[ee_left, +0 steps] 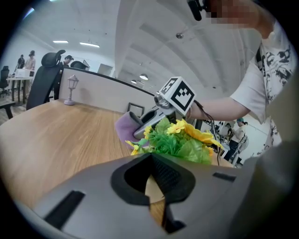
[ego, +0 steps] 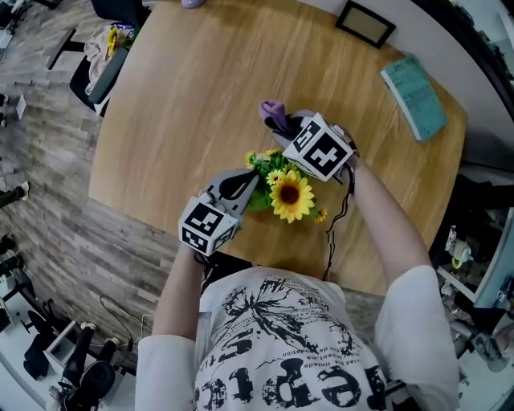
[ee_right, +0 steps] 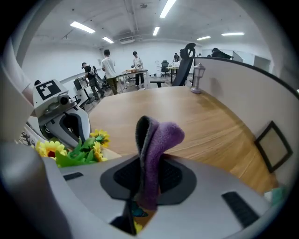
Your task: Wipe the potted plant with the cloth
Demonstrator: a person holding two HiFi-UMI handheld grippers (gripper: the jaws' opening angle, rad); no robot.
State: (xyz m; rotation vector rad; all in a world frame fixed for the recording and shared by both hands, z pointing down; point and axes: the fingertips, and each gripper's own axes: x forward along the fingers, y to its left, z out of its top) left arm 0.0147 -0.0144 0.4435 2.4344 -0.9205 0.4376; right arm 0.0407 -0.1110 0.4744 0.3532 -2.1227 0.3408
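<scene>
Jaws of the right gripper (ee_right: 147, 198) are pinched together on a purple cloth (ee_right: 156, 140), whose folded end stands up above them, just beside the potted plant (ego: 289, 197). Those of the left gripper (ee_left: 156, 191) are closed to a thin slit on a pale edge low on that plant. Its green leaves and sunflowers fill the space between the two tools. On the wooden table (ego: 185, 104) beyond lie a teal book (ego: 414, 96) and a dark picture frame (ego: 365, 22), well apart from the plant. A small lantern (ee_right: 198, 78) stands by the partition. An office chair (ee_right: 187, 58) and standing people (ee_right: 108, 67) occupy the bright room behind.
</scene>
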